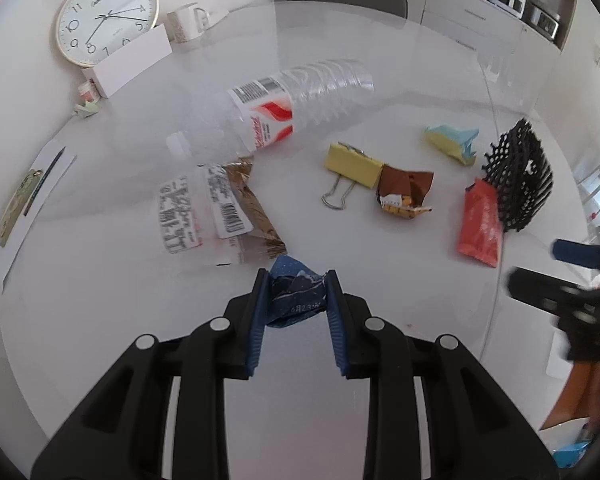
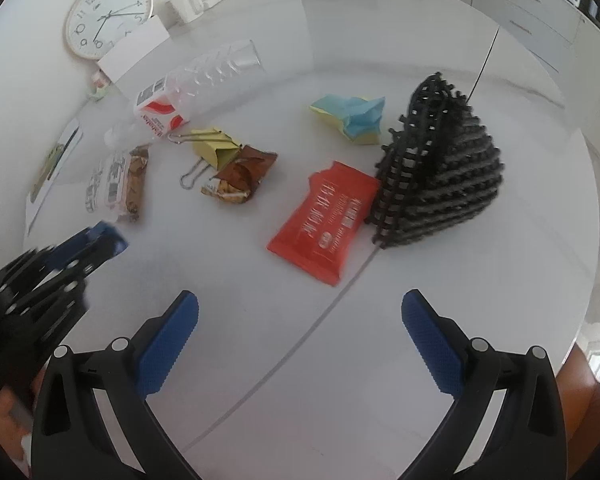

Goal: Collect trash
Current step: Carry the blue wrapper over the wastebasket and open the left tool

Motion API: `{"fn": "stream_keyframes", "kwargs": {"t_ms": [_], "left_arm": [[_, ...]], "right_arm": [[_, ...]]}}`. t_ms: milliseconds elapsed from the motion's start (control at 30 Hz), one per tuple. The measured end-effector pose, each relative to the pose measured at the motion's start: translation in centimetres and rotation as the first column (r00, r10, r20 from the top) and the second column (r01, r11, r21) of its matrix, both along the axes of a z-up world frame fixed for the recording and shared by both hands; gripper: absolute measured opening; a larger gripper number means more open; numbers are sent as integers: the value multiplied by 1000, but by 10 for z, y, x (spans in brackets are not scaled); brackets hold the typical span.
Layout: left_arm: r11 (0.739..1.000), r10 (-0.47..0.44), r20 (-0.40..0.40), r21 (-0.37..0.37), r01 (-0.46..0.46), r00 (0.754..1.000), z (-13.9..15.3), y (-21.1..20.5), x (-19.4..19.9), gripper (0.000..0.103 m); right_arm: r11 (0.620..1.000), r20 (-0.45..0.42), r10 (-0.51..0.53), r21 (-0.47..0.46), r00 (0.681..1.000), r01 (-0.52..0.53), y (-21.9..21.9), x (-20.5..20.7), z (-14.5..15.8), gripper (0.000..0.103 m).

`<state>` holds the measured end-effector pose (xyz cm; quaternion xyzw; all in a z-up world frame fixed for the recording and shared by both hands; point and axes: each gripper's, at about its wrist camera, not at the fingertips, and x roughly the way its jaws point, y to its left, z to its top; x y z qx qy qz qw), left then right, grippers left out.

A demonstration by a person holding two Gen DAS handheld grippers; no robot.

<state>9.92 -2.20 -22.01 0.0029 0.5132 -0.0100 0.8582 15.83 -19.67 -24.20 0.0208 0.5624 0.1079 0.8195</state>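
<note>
My left gripper (image 1: pixel 297 280) is shut on a crumpled dark blue wrapper (image 1: pixel 296 294) just above the white table (image 1: pixel 120 280). My right gripper (image 2: pixel 300 312) is open and empty over the near part of the table (image 2: pixel 500 260); it also shows at the right edge of the left wrist view (image 1: pixel 540 276). Trash lies ahead: a red packet (image 2: pixel 326 220) (image 1: pixel 480 224), a brown torn wrapper (image 2: pixel 240 176) (image 1: pixel 404 194), a clear wrapper with a brown bar (image 2: pixel 118 186) (image 1: pixel 228 208), a clear plastic bottle (image 2: pixel 196 88) (image 1: pixel 284 108) on its side, and crumpled blue-yellow paper (image 2: pixel 352 118) (image 1: pixel 454 140).
A black mesh basket (image 2: pixel 436 168) (image 1: pixel 518 180) lies tipped next to the red packet. A yellow binder clip (image 2: pixel 212 148) (image 1: pixel 352 164) touches the brown wrapper. A clock (image 1: pixel 106 16), a mug (image 1: pixel 186 20) and a white card (image 1: pixel 130 60) stand at the far left. A paper sheet (image 1: pixel 28 208) lies at the left edge.
</note>
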Motion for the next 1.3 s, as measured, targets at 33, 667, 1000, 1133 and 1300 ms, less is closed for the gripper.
{"fn": "stream_keyframes", "kwargs": {"t_ms": [33, 667, 1000, 1133, 1300], "left_arm": [[1000, -1, 0, -3, 1, 1000, 3, 1, -1, 28], [997, -65, -11, -40, 65, 998, 21, 12, -21, 28], [991, -132, -23, -41, 131, 991, 51, -26, -81, 28], [985, -157, -44, -84, 153, 987, 60, -50, -114, 28], [976, -207, -77, -90, 200, 975, 65, -91, -160, 29]], "right_arm": [[1000, -2, -6, 0, 1000, 6, 2, 2, -2, 101], [990, 7, -134, -34, 991, 134, 18, 24, -23, 48], [1000, -19, 5, 10, 1000, -4, -31, -86, 30, 48], [997, -41, 72, 13, 997, -72, -49, -140, 43, 49], [981, -73, 195, 7, 978, -195, -61, -205, 43, 50]]}}
